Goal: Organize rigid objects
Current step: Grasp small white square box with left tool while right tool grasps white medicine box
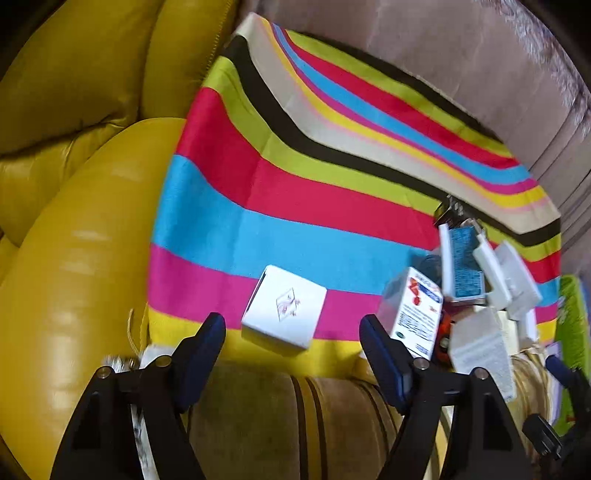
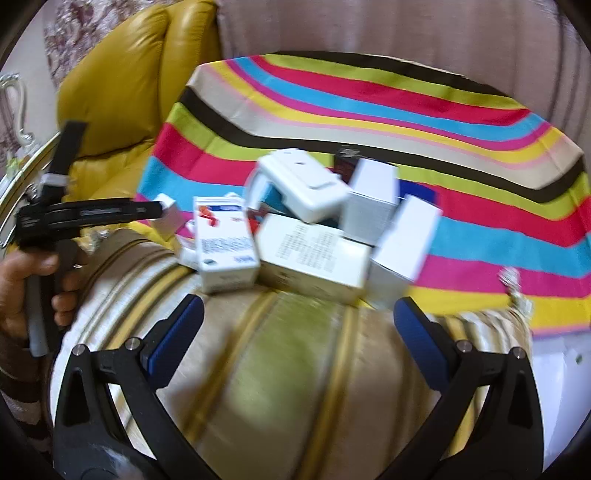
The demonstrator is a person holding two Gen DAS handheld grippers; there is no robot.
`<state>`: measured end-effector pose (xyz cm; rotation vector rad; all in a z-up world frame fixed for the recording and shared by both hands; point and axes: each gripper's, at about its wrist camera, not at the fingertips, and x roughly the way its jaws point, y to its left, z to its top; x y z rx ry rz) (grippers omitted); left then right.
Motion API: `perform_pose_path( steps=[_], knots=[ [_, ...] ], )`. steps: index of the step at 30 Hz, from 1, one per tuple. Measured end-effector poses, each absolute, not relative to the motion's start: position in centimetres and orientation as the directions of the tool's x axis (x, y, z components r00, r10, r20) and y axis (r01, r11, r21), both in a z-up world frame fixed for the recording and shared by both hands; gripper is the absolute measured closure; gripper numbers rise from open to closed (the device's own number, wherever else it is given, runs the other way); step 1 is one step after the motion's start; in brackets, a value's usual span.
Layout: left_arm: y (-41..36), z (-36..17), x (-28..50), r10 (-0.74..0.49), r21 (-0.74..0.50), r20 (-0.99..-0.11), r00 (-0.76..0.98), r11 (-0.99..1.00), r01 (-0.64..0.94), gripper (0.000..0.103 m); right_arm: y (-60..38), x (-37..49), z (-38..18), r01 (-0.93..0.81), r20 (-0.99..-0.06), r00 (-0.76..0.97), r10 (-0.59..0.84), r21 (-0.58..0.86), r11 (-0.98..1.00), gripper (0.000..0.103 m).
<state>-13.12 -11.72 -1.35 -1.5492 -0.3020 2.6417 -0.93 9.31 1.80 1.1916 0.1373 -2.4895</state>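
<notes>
Both pairs of jaws stand apart with nothing held. Left gripper (image 1: pixel 291 332), seen from its own camera, has its blue pads spread well wider than the square white box (image 1: pixel 284 308) that lies just ahead between the fingertips, not touched by either pad; the box sits alone on the pink and yellow stripes of the cloth (image 1: pixel 280 206). Right gripper (image 2: pixel 299 314) hangs wide over a striped cushion (image 2: pixel 288 369), its pads clear of everything. Just past that cushion's far edge the pile of boxes begins: a medicine box (image 2: pixel 225 243) with red marks and blue print stands nearest on the left, and a printed box (image 2: pixel 314 254) lies on its side touching it. To the right of these leans a plain white box (image 2: pixel 402 240), tilted. On top of the pile rests a white plastic case (image 2: pixel 303 184), with a grey-sided box (image 2: pixel 373 199) just beside it and a small dark box (image 2: pixel 345 162) behind. In the right camera the person's hand (image 2: pixel 26 280) grips the left gripper's handle at the left edge. Beyond the cloth on the left rises a yellow leather sofa (image 1: pixel 74 110), and behind the cloth hangs a pale curtain (image 2: pixel 369 26).
</notes>
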Motion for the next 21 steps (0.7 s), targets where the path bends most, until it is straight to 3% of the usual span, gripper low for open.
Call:
perform_pose_path(
  steps=[5,13,21],
  knots=[
    [-11.4,-2.6,-14.1,0.132,-0.164,-0.881,-0.453,-0.986,0.031,0.057,6.8,-2.4,1.5,0.432,-0.772,-0.553,-0.312,0.054,-0.9,0.0],
    [-11.4,-1.8,-13.1,0.114,-0.144,-0.856,-0.504,-0.989,0.019,0.057,4.4,-4.7,0.6,0.473,-0.798,-0.501,-0.334,0.071,-0.878,0.002],
    [-11.4,0.3,-10.8,0.084,-0.121,-0.804,-0.589,-0.992,0.024,0.057,3.7,-5.9,-0.5,0.482,-0.828,-0.436,-0.352,0.115,-0.868,0.021]
  ],
)
